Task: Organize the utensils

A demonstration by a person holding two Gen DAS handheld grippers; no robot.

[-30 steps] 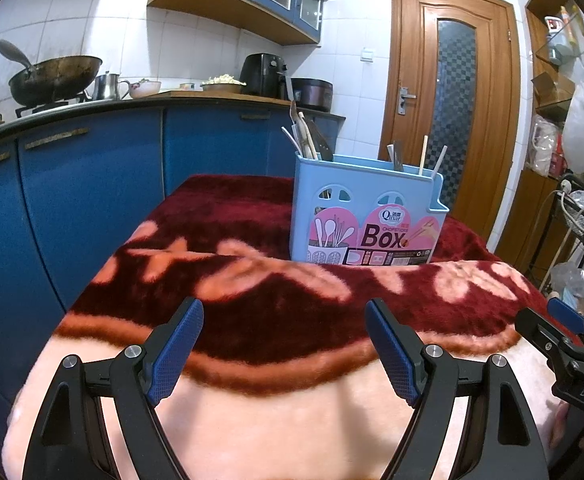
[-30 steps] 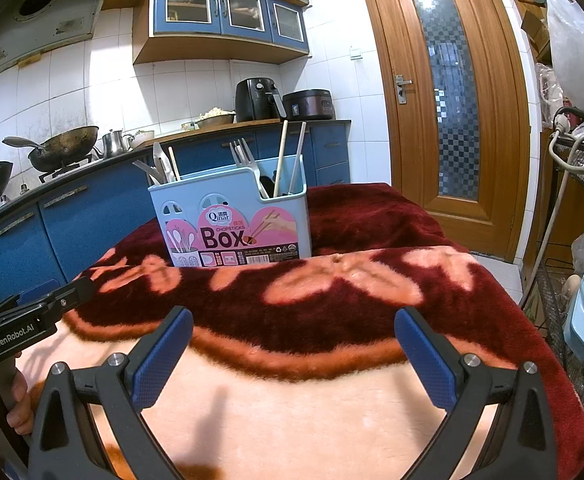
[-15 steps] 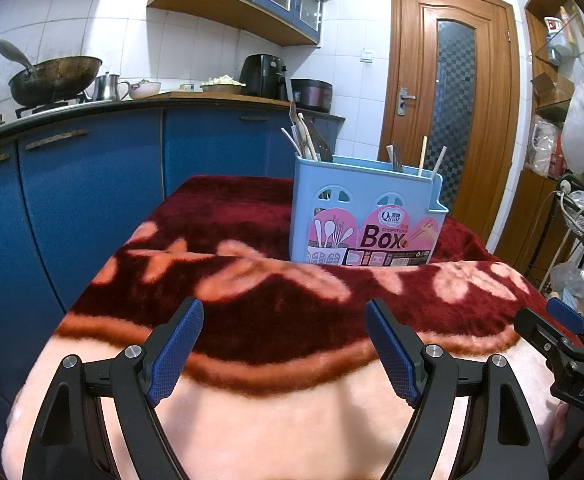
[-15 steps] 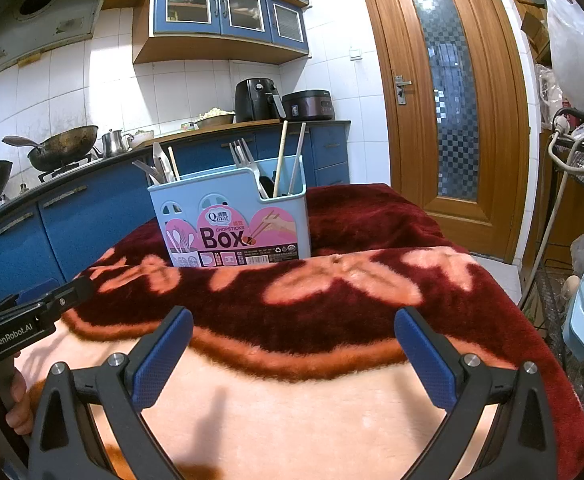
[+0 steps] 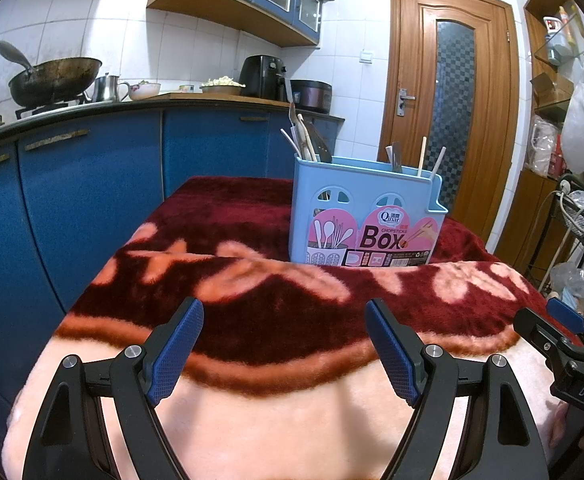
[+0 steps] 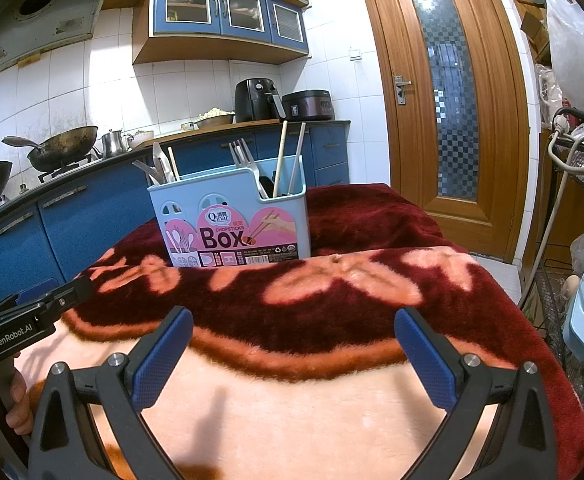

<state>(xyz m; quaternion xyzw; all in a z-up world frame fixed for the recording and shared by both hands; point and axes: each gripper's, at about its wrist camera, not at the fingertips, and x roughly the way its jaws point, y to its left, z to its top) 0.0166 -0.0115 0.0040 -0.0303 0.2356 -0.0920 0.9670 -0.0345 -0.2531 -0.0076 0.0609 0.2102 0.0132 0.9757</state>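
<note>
No movement: both grippers [image 5: 284, 348] motionless.

A broad stretch of the plush maroon-and-peach blanket [image 6: 292, 400] is left bare ahead of both grippers. The only obstruction on it is the upright light-blue plastic utensil box [image 6: 232, 216], from which handles, a fork and chopsticks [image 6: 288, 156] are projected upward.

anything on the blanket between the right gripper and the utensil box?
Nothing: in the right wrist view only bare blanket runs from the open right gripper to the utensil box. The left wrist view shows the same.
</note>
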